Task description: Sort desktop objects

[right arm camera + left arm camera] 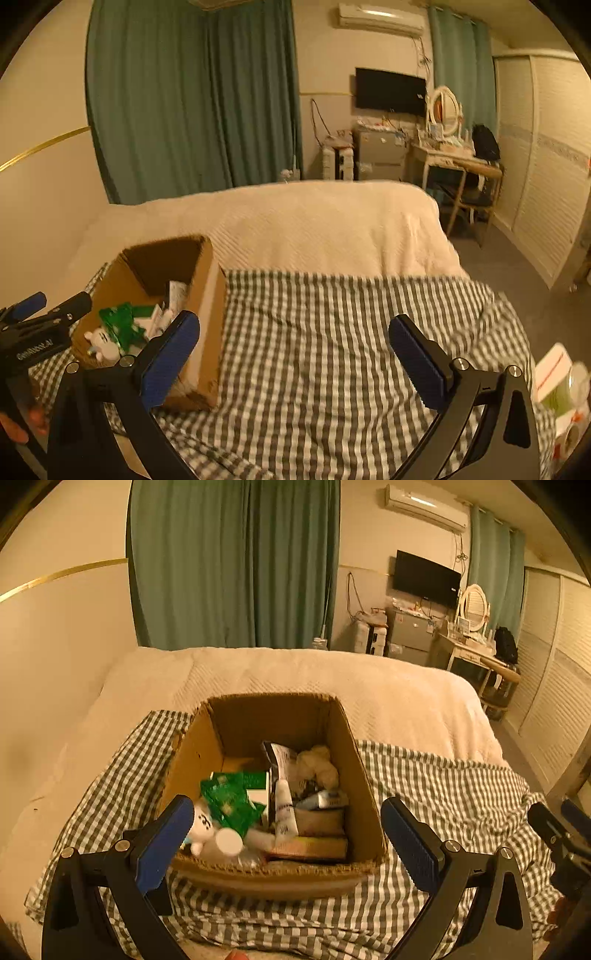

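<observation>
An open cardboard box [347, 753] stands on a grey checked cloth [443, 786] on the bed. Inside lie green packets [229, 797], a white tube [284, 808], a small white figure [201, 827], a fluffy cream item [319, 764] and flat boxes [314, 845]. My left gripper [286, 834] stands open, its blue pads on either side of the box's near end, nothing pressed. In the right wrist view the box [207, 306] sits to the left. My right gripper [293, 350] is open wide over bare checked cloth [314, 332], holding nothing. The left gripper's fingers [55, 314] show at the left edge.
A white quilt [295, 679] covers the far half of the bed. A few packages [557, 387] lie at the right edge of the right wrist view. Green curtains [232, 561], a wall television [424, 578], a dressing table [476, 653] and white wardrobe doors [546, 177] stand beyond.
</observation>
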